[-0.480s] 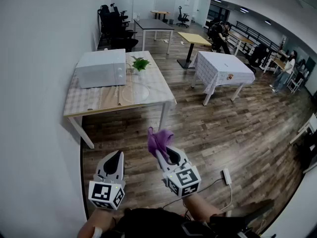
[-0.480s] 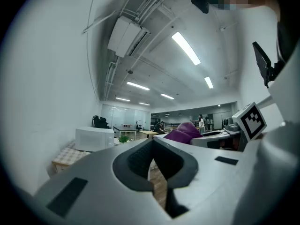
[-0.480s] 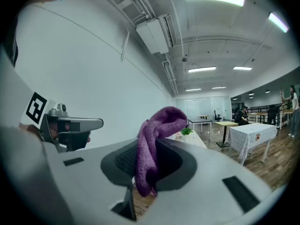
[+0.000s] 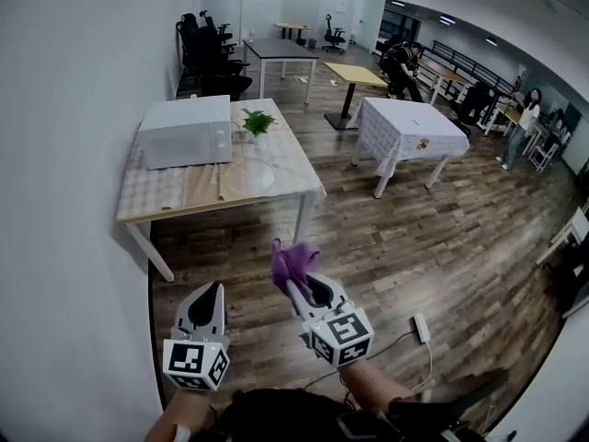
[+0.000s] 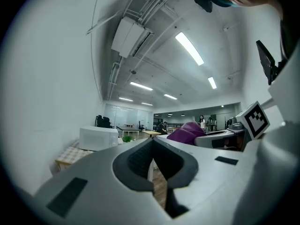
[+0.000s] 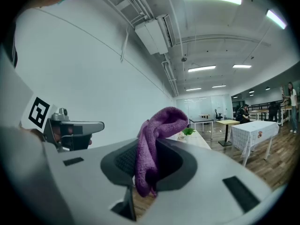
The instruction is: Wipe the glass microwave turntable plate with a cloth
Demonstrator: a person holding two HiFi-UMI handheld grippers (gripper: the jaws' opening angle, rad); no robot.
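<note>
The clear glass turntable plate (image 4: 248, 177) lies flat on a checked-cloth table (image 4: 166, 191), in front of a white microwave (image 4: 186, 132). I stand a few steps back from that table, both grippers held low over the wooden floor. My right gripper (image 4: 293, 288) is shut on a purple cloth (image 4: 294, 261), which bunches up above the jaws; in the right gripper view the purple cloth (image 6: 152, 144) fills the gap. My left gripper (image 4: 208, 295) is shut with nothing in it, its jaws meeting in the left gripper view (image 5: 152, 159).
A small green plant (image 4: 257, 122) stands beside the microwave. A table with a white cloth (image 4: 409, 127), a yellow table (image 4: 358, 75) and office chairs (image 4: 207, 49) lie farther off. A white wall runs along the left. A power strip (image 4: 422, 326) and cable lie on the floor at right.
The whole scene has shifted slightly in the head view as I move a little; both grippers keep their places and the cloth stays held.
</note>
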